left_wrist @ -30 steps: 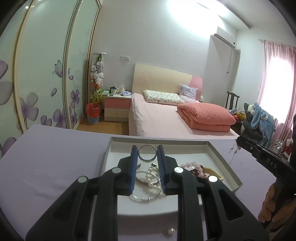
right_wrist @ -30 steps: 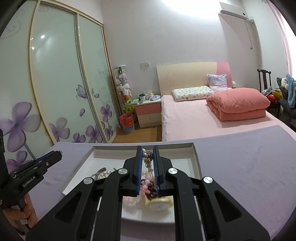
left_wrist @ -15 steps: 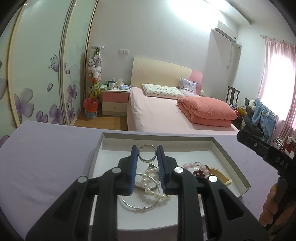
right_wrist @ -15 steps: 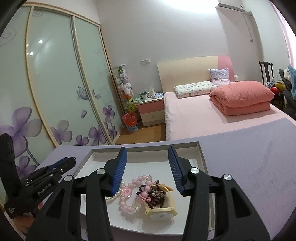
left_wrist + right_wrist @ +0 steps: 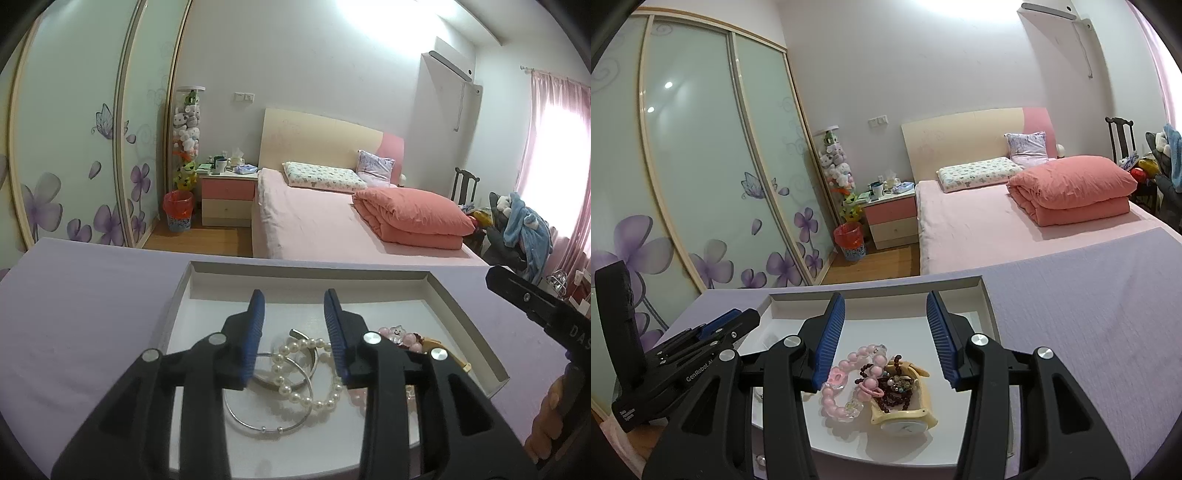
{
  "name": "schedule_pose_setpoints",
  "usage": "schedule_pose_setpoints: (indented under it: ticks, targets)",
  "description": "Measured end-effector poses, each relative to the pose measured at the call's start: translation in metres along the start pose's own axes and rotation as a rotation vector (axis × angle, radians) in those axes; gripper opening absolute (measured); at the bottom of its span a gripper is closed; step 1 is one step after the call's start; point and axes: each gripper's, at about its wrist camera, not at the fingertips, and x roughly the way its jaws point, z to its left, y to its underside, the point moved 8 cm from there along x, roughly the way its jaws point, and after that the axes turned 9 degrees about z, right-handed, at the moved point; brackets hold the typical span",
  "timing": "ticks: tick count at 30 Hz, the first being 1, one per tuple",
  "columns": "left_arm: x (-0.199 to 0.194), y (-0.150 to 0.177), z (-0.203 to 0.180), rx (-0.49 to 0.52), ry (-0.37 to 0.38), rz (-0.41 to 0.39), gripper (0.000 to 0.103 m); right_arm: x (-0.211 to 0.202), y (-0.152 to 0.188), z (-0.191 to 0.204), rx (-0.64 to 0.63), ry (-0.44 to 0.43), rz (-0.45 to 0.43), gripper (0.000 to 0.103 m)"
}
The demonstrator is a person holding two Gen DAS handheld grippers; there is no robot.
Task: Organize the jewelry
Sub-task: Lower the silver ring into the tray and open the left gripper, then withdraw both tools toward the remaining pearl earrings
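My left gripper (image 5: 293,332) has just been opening and its jaws now stand apart with nothing pinched; the pearl bracelet (image 5: 306,373) and the silver bangles (image 5: 269,402) lie loose in the tray (image 5: 465,325) below and between the pads. My right gripper (image 5: 884,339) is open too, wide, hanging over the pink bead bracelet (image 5: 846,387), the dark bead string (image 5: 890,384) and the cream watch (image 5: 905,417), which sit in one heap near the tray's right side.

All the jewelry is already inside the tray, but piled, not sorted. That is where trouble lies. The pearls lie across the bangles, so if I close the left pads on the pearls I may catch a bangle rim with them and drag both. The bangles are thin, hard and round; a pinch on the edge could make one squirt out and skate over the low wall onto the purple cloth (image 5: 92,314).

On the right, the dark string rests on the watch and, as far as I can tell through the clutter, threads through the pink bracelet. Lifting any one could haul the others up and drop them.

My two grippers work close together over one small tray; reaching inward at once could knock them together or shove the tray.
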Motion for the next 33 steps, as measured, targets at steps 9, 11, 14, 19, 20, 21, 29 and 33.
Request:
schedule_pose_setpoints:
  ticks: [9, 11, 14, 19, 20, 21, 29, 33]
  targets:
    - [0.000, 0.001, 0.007, -0.009, -0.011, 0.001, 0.034, 0.001, 0.000, -0.002, -0.007, 0.001, 0.004, 0.047]
    - [-0.003, 0.002, 0.010, -0.013, -0.012, 0.000, 0.034, 0.000, 0.001, -0.002, -0.006, 0.002, 0.006, 0.048]
    - [-0.015, 0.007, 0.013, -0.014, -0.011, -0.009, 0.036, -0.005, 0.003, -0.001, -0.009, 0.006, 0.006, 0.052]
    - [-0.053, 0.022, 0.018, -0.018, -0.006, -0.044, 0.050, -0.028, 0.016, 0.006, -0.042, 0.023, -0.001, 0.068]
    - [-0.060, 0.026, 0.019, -0.018, -0.004, -0.049, 0.052, -0.032, 0.019, 0.008, -0.048, 0.025, -0.004, 0.074]
    - [-0.070, 0.031, 0.020, -0.017, -0.001, -0.053, 0.053, -0.039, 0.023, 0.009, -0.056, 0.029, -0.008, 0.081]
    - [-0.124, 0.076, 0.027, -0.019, -0.006, -0.048, 0.069, -0.078, 0.056, 0.022, -0.103, 0.049, -0.002, 0.096]
    - [-0.133, 0.095, 0.021, -0.021, 0.003, -0.024, 0.072, -0.094, 0.072, 0.028, -0.123, 0.053, 0.000, 0.096]
